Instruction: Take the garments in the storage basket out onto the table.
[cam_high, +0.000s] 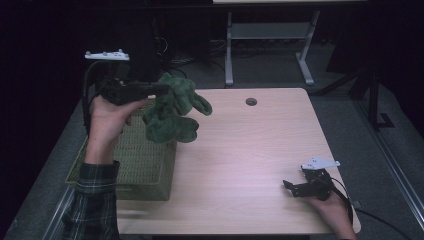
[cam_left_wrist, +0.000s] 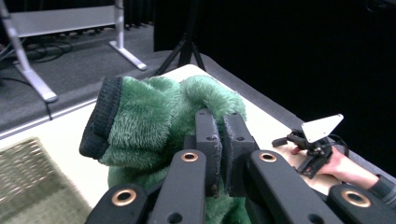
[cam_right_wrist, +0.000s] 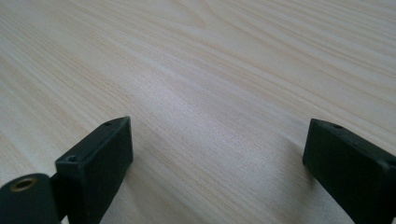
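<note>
A fluffy green garment (cam_high: 174, 109) with a dark knit cuff (cam_left_wrist: 100, 117) hangs in the air above the table's left part. My left gripper (cam_high: 159, 90) is shut on a fold of it, held level and pointing right, above the basket's far right corner. In the left gripper view the two pads (cam_left_wrist: 223, 140) pinch the green fabric (cam_left_wrist: 154, 116) close together. My right gripper (cam_high: 289, 186) rests low on the table near the front right corner, pointing left. Its jaws stand wide apart over bare wood, with nothing between them (cam_right_wrist: 217, 149).
A green woven basket (cam_high: 135, 165) sits at the table's (cam_high: 240, 150) left front, partly over the edge. A round cable hole (cam_high: 251, 102) lies near the far edge. Behind the table stand a grey frame's legs (cam_high: 229, 50) and a dark stand (cam_high: 372, 85).
</note>
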